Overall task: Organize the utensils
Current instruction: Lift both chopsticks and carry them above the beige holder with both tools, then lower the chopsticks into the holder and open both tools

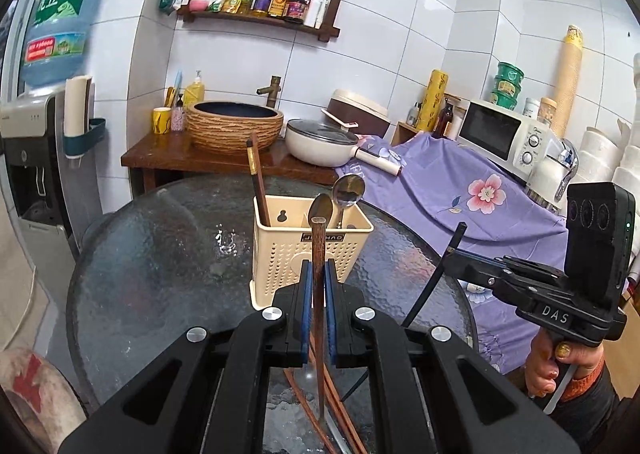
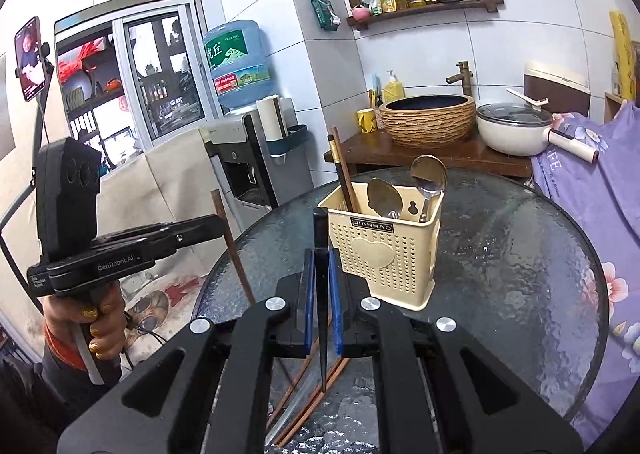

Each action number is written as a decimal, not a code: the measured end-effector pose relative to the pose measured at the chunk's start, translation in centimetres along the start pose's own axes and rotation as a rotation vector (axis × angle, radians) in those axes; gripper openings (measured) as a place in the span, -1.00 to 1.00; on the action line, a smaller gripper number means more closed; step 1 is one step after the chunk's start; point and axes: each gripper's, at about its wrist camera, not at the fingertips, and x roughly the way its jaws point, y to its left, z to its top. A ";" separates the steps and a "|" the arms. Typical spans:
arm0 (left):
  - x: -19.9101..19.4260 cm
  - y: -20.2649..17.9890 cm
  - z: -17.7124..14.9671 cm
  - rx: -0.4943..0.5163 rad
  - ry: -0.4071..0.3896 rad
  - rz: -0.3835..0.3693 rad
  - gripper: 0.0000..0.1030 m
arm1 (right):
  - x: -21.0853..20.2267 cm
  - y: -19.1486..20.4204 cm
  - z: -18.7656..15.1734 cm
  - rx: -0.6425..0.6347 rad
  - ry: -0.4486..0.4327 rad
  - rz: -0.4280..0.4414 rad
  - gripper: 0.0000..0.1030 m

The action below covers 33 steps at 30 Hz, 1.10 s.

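A cream perforated utensil holder [image 1: 308, 250] [image 2: 386, 254] stands on the round glass table [image 1: 160, 254] [image 2: 520, 254]. It holds chopsticks [image 1: 258, 181] [image 2: 342, 169] and two metal spoons [image 1: 349, 189] [image 2: 428, 173]. My left gripper [image 1: 318, 274] is shut on a brown wooden chopstick [image 1: 319, 294], held upright in front of the holder. My right gripper [image 2: 321, 266] is shut on a black chopstick [image 2: 321, 294], also upright, left of the holder. Each gripper shows in the other view, the right one [image 1: 452, 258] and the left one [image 2: 220, 228]. Several loose brown chopsticks [image 1: 336, 414] [image 2: 308, 394] lie on the table below the grippers.
A wooden counter [image 1: 168, 153] behind the table carries a woven basin [image 1: 234, 125], a yellow cup [image 1: 161, 120] and a white lidded pan [image 1: 324, 141]. A purple floral cloth [image 1: 460, 193] covers the right side, with a microwave [image 1: 504, 133]. A water dispenser [image 1: 28, 141] stands left.
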 end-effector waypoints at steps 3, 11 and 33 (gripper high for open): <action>-0.2 -0.2 0.8 0.015 -0.011 0.010 -0.88 | -0.1 0.4 0.9 -0.022 -0.003 -0.016 -0.85; -0.3 -1.4 5.5 0.059 -0.067 0.041 -0.88 | -0.7 0.9 5.3 -0.070 -0.056 -0.065 -0.85; 6.7 -0.1 15.0 -0.010 -0.202 0.203 -0.88 | 4.7 -2.4 15.0 -0.087 -0.248 -0.304 -0.85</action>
